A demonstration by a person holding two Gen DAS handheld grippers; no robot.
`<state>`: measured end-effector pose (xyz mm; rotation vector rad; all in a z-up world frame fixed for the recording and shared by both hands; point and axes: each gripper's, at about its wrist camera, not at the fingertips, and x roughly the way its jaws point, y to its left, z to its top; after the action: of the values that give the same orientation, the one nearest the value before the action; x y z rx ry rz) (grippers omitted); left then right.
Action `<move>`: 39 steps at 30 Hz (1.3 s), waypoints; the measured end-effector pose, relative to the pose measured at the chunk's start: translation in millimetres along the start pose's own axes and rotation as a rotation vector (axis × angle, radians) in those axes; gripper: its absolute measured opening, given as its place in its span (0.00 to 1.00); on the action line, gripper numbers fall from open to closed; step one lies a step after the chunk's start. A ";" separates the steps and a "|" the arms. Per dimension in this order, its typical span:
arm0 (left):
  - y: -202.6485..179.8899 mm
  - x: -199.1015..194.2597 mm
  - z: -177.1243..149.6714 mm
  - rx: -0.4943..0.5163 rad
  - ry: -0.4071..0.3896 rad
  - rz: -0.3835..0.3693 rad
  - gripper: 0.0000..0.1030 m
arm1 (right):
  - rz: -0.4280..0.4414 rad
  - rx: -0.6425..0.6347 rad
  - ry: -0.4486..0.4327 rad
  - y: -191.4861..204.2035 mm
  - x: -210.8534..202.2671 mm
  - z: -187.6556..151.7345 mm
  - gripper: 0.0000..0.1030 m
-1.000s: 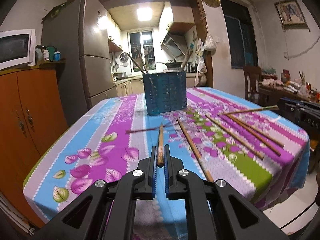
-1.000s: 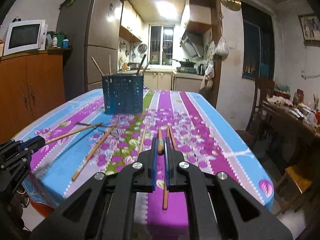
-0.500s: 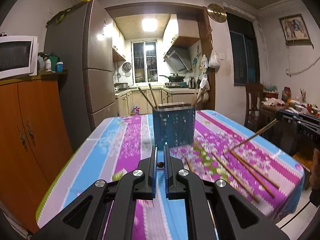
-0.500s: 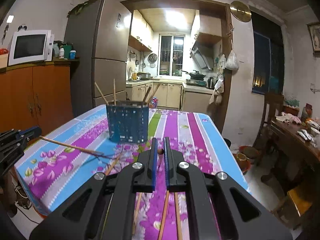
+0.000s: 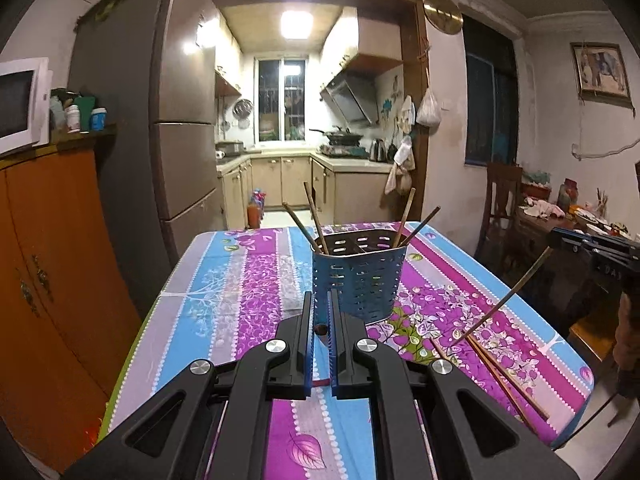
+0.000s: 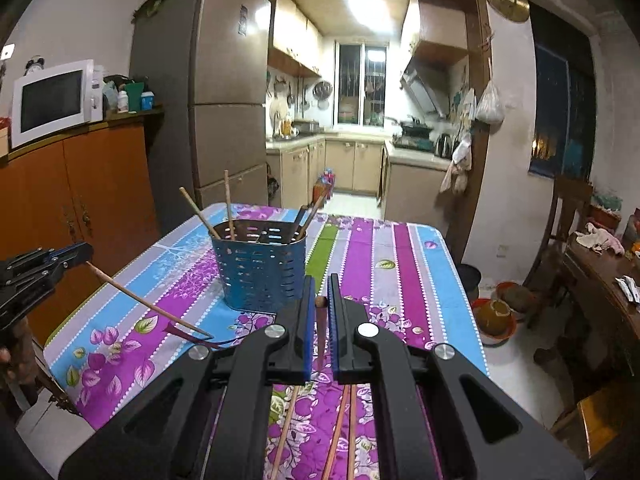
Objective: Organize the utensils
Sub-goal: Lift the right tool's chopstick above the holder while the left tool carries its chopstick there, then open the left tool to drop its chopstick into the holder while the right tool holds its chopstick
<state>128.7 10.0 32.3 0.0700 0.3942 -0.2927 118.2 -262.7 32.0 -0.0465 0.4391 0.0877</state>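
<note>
A blue perforated utensil holder (image 5: pixel 358 276) stands on the table with several chopsticks in it; it also shows in the right wrist view (image 6: pixel 259 270). My left gripper (image 5: pixel 320 330) is shut on a wooden chopstick (image 5: pixel 320 329), seen end-on, held above the table just short of the holder. My right gripper (image 6: pixel 320 302) is shut on another chopstick (image 6: pixel 321 320), hanging down steeply. In the left wrist view the right gripper's chopstick (image 5: pixel 504 296) slants down to the table. In the right wrist view the left gripper's chopstick (image 6: pixel 148 306) does likewise.
Loose chopsticks lie on the floral tablecloth (image 5: pixel 248 280), at the right in the left wrist view (image 5: pixel 492 372) and below my right gripper (image 6: pixel 340 428). An orange cabinet (image 5: pixel 48 264) with a microwave stands left. A chair and a cluttered side table (image 5: pixel 560 216) stand right.
Both grippers have lifted their chopsticks off the table and risen, tilting them steeply. The holder is now seen from higher up and closer.
</note>
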 end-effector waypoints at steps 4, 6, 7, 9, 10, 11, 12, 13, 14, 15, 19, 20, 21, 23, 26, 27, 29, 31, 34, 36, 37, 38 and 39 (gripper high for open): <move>4.3 11.1 22.2 0.008 0.035 -0.020 0.07 | 0.000 -0.004 0.035 -4.3 7.5 22.2 0.04; 5.0 16.3 32.5 0.006 0.050 -0.036 0.07 | -0.001 -0.003 0.045 -8.0 9.7 31.1 0.04; 5.1 18.6 37.5 0.005 0.054 -0.040 0.07 | 0.002 -0.001 0.050 -9.1 10.8 34.3 0.04; 4.7 23.6 46.5 0.002 0.069 -0.050 0.07 | 0.003 0.004 0.061 -12.2 12.7 42.8 0.04; 4.5 25.6 50.9 -0.003 0.078 -0.057 0.07 | 0.008 0.007 0.066 -13.4 13.0 45.1 0.04; 3.3 27.2 54.2 -0.006 0.089 -0.065 0.07 | 0.017 0.014 0.078 -14.9 13.8 49.3 0.04; 2.0 28.7 58.3 -0.009 0.100 -0.072 0.07 | 0.024 0.020 0.085 -15.8 14.5 52.0 0.04; 0.0 29.5 61.7 -0.008 0.108 -0.076 0.07 | 0.032 0.027 0.092 -17.8 14.9 55.8 0.04; -2.3 29.8 64.7 -0.003 0.115 -0.081 0.07 | 0.043 0.038 0.104 -20.1 15.1 60.6 0.04; -4.4 29.9 66.6 0.000 0.118 -0.082 0.07 | 0.052 0.047 0.112 -21.8 15.4 63.8 0.04; -12.4 27.9 78.7 0.006 0.126 -0.101 0.07 | 0.089 0.081 0.139 -27.1 13.6 79.8 0.04; -13.2 27.4 81.4 0.006 0.124 -0.103 0.07 | 0.097 0.087 0.143 -27.6 12.3 83.8 0.04; -15.1 26.5 84.5 0.009 0.120 -0.101 0.07 | 0.102 0.090 0.142 -27.5 10.4 87.5 0.04; -17.9 23.5 91.4 0.017 0.107 -0.100 0.07 | 0.108 0.089 0.135 -26.2 5.9 93.4 0.04; -21.1 19.7 101.2 0.026 0.087 -0.097 0.07 | 0.121 0.079 0.118 -22.0 -2.6 102.3 0.04; -22.1 18.0 105.9 0.027 0.078 -0.099 0.06 | 0.124 0.076 0.112 -20.6 -4.7 105.7 0.04; -22.9 15.7 112.6 0.026 0.065 -0.099 0.01 | 0.127 0.066 0.098 -17.3 -8.4 113.3 0.04; -22.0 15.1 124.3 0.019 0.053 -0.103 0.01 | 0.132 0.061 0.082 -14.3 -12.5 121.8 0.04; -22.6 13.9 141.6 0.013 0.027 -0.104 0.01 | 0.136 0.053 0.053 -8.3 -16.5 139.4 0.04; -25.0 14.7 151.6 0.033 0.004 -0.090 0.01 | 0.140 0.045 0.039 -2.9 -17.1 148.5 0.04; -25.1 15.8 154.7 0.038 -0.001 -0.074 0.01 | 0.142 0.041 0.035 -0.6 -17.0 151.8 0.04; -25.3 15.6 156.0 0.045 -0.002 -0.070 0.01 | 0.145 0.039 0.032 0.4 -17.5 153.4 0.04; -27.4 14.0 152.4 0.079 -0.011 -0.062 0.01 | 0.150 0.039 0.027 1.3 -18.8 153.6 0.04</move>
<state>189.1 -38.7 167.1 0.1333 0.3746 -0.3702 166.0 -253.0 178.8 0.0237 0.4706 0.2260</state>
